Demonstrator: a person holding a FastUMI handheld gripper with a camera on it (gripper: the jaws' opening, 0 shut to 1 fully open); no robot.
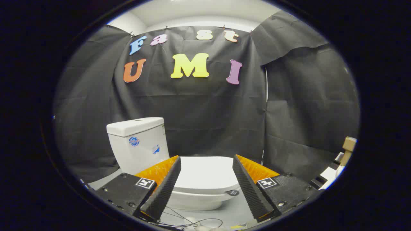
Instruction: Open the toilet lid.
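Toilet lid (205, 171) down flat on bowl, just beyond fingers, seen through gap between them; tank (138, 142) behind lid. Hand-held gripper (207, 160) spread wide, holding nothing, touching nothing. Task apparently not begun: approach, catching lid front edge, lifting all left.

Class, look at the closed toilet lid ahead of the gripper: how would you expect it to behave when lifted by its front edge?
The toilet lid looks like smooth, glossy moulded plastic, so probably stiff yet slippery. It likely swings up toward the tank rather than lifting free. The gripper is open, fingers apart before it.
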